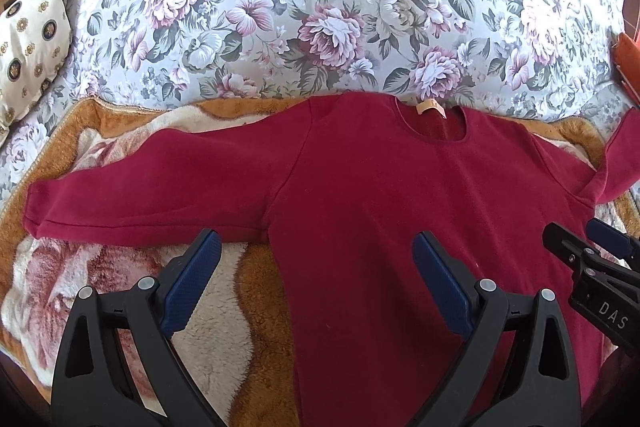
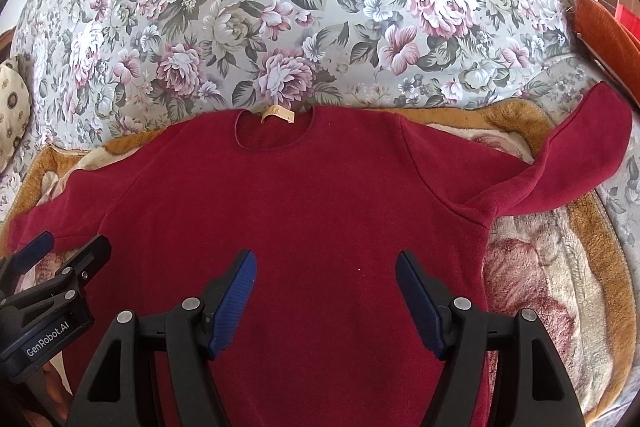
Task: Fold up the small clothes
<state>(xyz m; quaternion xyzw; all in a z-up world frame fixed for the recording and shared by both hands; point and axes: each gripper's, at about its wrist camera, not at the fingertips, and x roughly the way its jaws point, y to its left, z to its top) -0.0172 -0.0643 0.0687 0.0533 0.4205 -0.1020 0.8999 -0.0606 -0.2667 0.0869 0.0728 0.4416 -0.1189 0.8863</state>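
A dark red long-sleeved top (image 1: 380,179) (image 2: 304,195) lies flat on a fleece blanket, neck and tan label (image 1: 430,107) (image 2: 278,114) at the far side. Its left sleeve (image 1: 152,187) stretches straight out. Its right sleeve (image 2: 576,163) bends up and away at the shoulder. My left gripper (image 1: 316,247) stands open above the top's left side seam, near the armpit, with nothing between its fingers. Over the middle of the chest, my right gripper (image 2: 326,263) is open and holds nothing. Each gripper also shows at the edge of the other's view: right gripper (image 1: 580,239), left gripper (image 2: 72,243).
The orange and cream fleece blanket (image 1: 224,315) (image 2: 560,299) lies on a floral bedspread (image 1: 320,7) (image 2: 320,7). A cream patterned cushion (image 1: 30,39) sits at the far left. An orange cushion (image 2: 608,31) lies at the far right.
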